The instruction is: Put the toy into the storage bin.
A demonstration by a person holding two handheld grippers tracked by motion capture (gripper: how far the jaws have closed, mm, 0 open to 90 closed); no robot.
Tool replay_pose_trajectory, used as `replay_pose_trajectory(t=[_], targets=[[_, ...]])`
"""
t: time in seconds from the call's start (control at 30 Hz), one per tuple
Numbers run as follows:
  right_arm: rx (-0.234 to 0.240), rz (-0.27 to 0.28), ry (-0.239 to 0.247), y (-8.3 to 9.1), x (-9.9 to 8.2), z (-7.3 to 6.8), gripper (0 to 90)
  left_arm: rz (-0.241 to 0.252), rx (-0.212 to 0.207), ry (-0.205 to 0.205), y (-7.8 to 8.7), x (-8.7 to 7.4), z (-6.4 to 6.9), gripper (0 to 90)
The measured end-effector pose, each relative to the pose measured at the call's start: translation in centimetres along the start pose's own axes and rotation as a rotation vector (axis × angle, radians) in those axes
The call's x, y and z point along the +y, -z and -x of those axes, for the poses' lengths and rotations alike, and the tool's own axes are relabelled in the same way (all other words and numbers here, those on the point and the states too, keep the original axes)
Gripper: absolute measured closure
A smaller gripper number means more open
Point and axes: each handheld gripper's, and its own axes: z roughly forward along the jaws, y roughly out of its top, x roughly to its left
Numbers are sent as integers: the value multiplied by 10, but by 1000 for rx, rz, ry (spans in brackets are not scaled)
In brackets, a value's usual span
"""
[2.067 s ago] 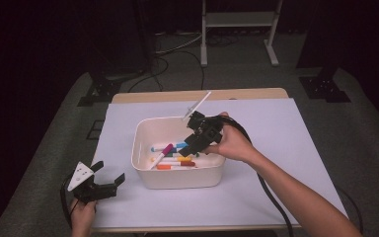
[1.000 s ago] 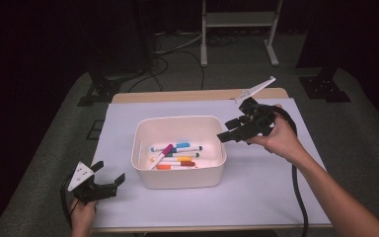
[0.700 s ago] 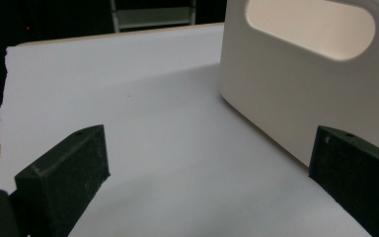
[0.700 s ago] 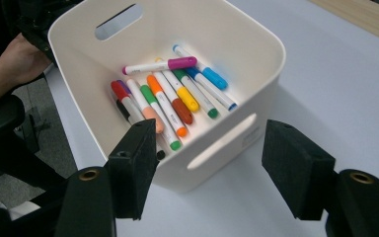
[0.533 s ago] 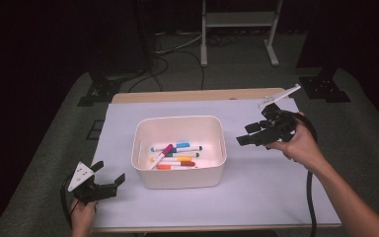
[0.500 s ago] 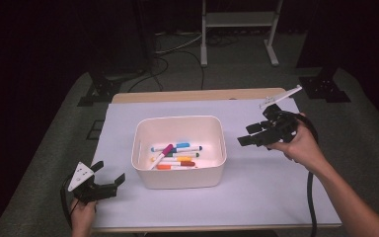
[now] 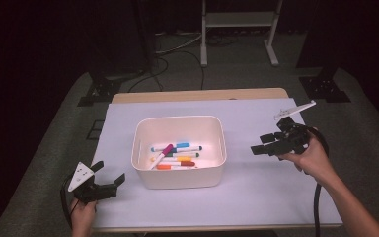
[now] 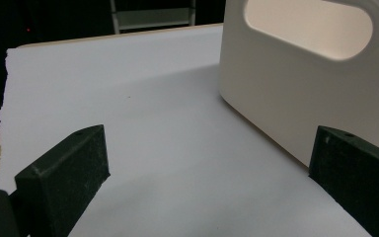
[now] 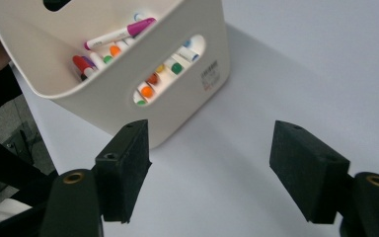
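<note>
High view: a white bin (image 7: pixel 179 173) stood mid-counter (image 7: pixel 256 197) holding coloured markers (image 7: pixel 175 155). The right hand-held gripper (image 7: pixel 262 146) hovered to the right of the bin, empty, its jaws just opened wide. The left hand-held gripper (image 7: pixel 109 178) rested near the bin's front-left corner, jaws parted and empty.

Left gripper view: the bin's handle wall (image 8: pixel 306 74) stood just beyond the spread jaws, nothing between them.

Right gripper view: the bin (image 9: pixel 177 94) lay ahead of the released jaws, with a magenta-capped marker (image 9: pixel 121 32) on top of the pile.

Judged step: a marker deposit appeared complete; the next move would call for finding another marker, or for gripping the bin itself.
</note>
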Motion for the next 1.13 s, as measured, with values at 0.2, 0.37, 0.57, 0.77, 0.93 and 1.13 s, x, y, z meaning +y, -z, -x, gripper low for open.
replay_pose_trajectory(t=[0.2, 0.37, 0.57, 0.77, 0.93, 1.13], targets=[[-4, 2, -52, -3, -22, 10, 290, 0, 0, 0, 0, 0, 0, 6], [-17, -4, -89, -5, -41, 18, 289, 2, 0, -2, 0, 0, 0, 5], [-28, 8, -129, -5, -62, 26, 289, 2, 2, -7, 0, 0, 1, 5], [-41, 37, -156, -3, -80, 29, 287, 2, 2, -10, 0, 0, 1, 5], [-47, 47, -175, -3, -97, 30, 285, 5, 5, -7, 1, 0, 1, 5], [-47, 71, -174, -3, -111, 26, 277, -2, 6, -9, 0, 0, 1, 5]])
